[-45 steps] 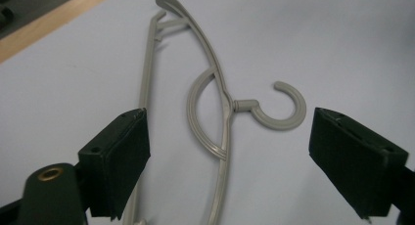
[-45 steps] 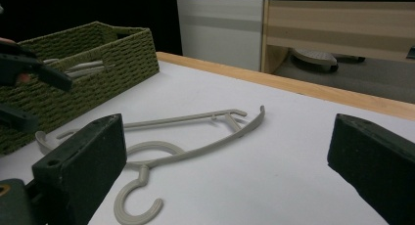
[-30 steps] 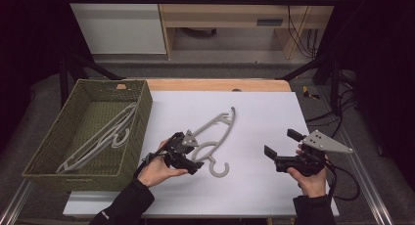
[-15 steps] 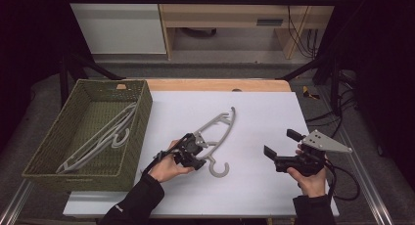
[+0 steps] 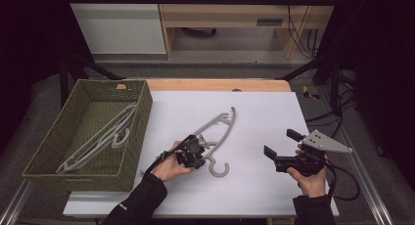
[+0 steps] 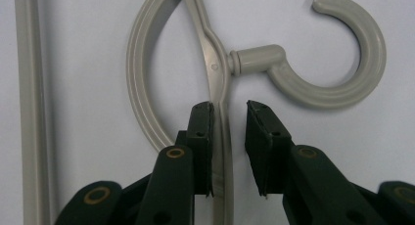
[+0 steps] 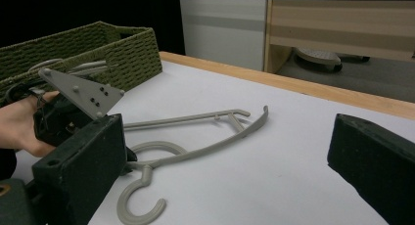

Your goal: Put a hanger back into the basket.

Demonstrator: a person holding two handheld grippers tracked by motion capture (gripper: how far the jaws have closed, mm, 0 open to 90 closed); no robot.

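Observation:
A grey plastic hanger (image 5: 218, 129) lies flat on the white table, its hook toward the person. My left gripper (image 5: 199, 155) is down on it just beside the hook. In the left gripper view the hanger's thin neck (image 6: 215, 68) runs between the jaws of the left gripper (image 6: 229, 112). The jaws have just been closing; one pad (image 6: 201, 137) touches the neck, the other (image 6: 262, 137) stands a little apart. My right gripper (image 5: 280, 143) is held above the table to the right, open, nothing between its jaws. The right gripper view shows the hanger (image 7: 205, 149) ahead.
A green woven basket (image 5: 73, 173) stands at the table's left with grey hangers (image 5: 105, 134) inside; it shows as basket (image 7: 122, 49) in the right gripper view. A wooden strip (image 5: 215, 84) borders the table's far edge. Cable trails from the right gripper.
The left hand moved right and down onto the hanger beside its hook, and its jaws narrowed around the neck. The right hand kept still.

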